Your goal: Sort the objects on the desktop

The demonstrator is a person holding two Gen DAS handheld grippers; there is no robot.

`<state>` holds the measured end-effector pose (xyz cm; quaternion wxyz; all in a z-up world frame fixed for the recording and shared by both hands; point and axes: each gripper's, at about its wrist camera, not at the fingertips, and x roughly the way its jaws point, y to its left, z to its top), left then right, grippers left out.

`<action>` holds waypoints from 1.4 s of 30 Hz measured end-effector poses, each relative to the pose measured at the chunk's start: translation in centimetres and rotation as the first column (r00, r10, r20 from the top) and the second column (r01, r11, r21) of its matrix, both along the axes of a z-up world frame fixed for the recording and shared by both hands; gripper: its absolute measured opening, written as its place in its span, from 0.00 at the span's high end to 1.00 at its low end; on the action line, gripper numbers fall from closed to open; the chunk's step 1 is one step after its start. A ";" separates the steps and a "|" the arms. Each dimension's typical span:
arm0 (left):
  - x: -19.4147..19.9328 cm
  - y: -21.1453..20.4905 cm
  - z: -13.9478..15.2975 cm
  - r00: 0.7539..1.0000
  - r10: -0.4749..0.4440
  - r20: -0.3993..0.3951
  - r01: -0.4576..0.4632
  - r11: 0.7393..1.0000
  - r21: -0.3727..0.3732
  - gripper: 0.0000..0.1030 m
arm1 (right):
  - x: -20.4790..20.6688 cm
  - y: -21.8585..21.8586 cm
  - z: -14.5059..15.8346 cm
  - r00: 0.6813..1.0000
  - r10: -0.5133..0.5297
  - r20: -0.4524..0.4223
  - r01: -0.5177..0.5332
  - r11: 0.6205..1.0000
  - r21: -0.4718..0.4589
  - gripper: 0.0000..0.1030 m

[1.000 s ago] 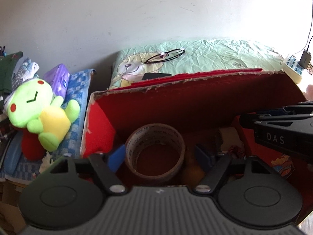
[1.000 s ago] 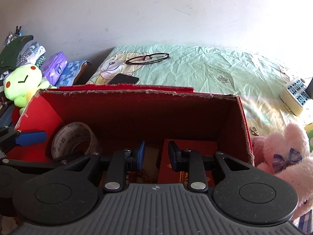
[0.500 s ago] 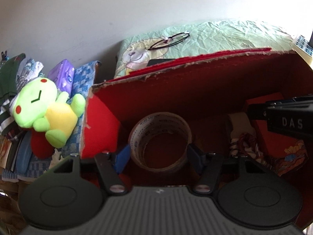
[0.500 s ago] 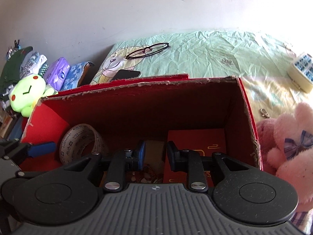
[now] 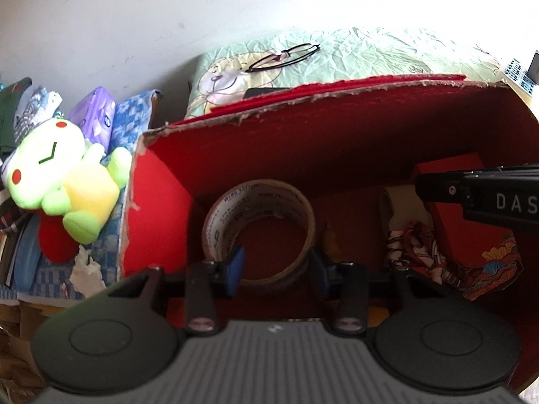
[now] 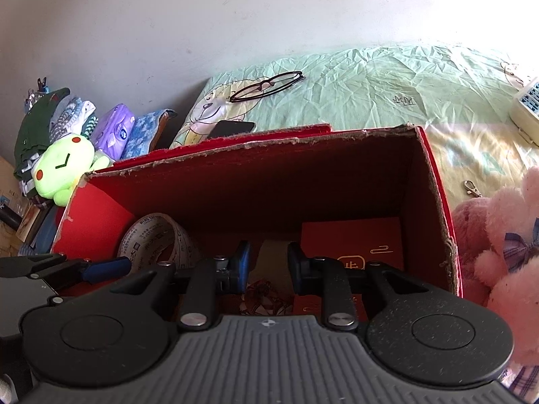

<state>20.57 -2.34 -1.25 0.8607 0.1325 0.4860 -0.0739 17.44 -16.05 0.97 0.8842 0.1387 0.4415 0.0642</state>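
Observation:
A roll of clear tape stands on edge at the left end of the open red cardboard box. My left gripper reaches into the box with the lower part of the roll between its blue pads. Its jaws are closing, and I see no firm clamp. In the right wrist view the tape roll leans against the box's left wall. My right gripper hangs over the box's middle with a narrow gap and nothing clamped. Below it lie a beige object, a patterned cloth and a red booklet.
A green plush toy and a purple tissue pack lie left of the box. Glasses and a dark phone rest on the green bedsheet behind it. A pink plush, a metal clip and a white device are to the right.
The left gripper's jaws have narrowed around the tape roll, and both views have tipped further down into the box. The right gripper's gap looks about the same.

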 end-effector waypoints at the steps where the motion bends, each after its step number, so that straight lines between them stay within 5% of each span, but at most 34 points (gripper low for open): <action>1: 0.0 0.0 0.0 1.000 0.000 0.001 0.000 1.000 0.006 0.54 | 0.1 0.1 0.0 1.000 0.005 -0.003 -0.005 1.000 -0.004 0.74; 15: -0.4 0.0 0.2 0.999 0.039 0.032 -0.039 0.999 0.012 0.43 | 0.4 0.3 -0.5 0.998 -0.033 -0.056 0.029 0.998 -0.063 0.74; 20: -1.1 -0.1 0.5 0.997 0.012 0.079 -0.011 1.000 -0.003 0.35 | -1.2 2.0 0.6 0.994 -0.097 0.044 0.105 0.966 -0.235 0.73; 22: -1.4 0.0 0.8 0.994 0.005 0.108 -0.003 1.000 -0.017 0.31 | -2.1 3.0 1.1 0.993 -0.097 0.067 0.112 0.952 -0.285 0.64; 29: -2.7 0.1 1.8 0.989 0.004 0.151 0.006 0.998 -0.065 0.24 | -4.6 3.9 2.0 0.987 -0.129 0.092 0.148 0.954 -0.259 0.65; 33: -3.5 0.0 3.3 0.978 0.032 0.204 -0.024 0.999 -0.044 0.04 | -5.5 3.4 2.7 0.979 -0.182 0.088 0.198 0.956 -0.218 0.64; 37: -4.3 0.1 4.9 0.963 0.052 0.265 -0.041 0.998 -0.047 0.03 | -5.8 3.2 3.2 0.973 -0.214 0.089 0.228 0.951 -0.209 0.63; 42: -4.0 0.8 5.7 0.976 0.083 0.199 -0.059 0.991 -0.121 0.02 | -6.0 3.1 3.9 0.974 -0.214 0.080 0.225 0.957 -0.183 0.61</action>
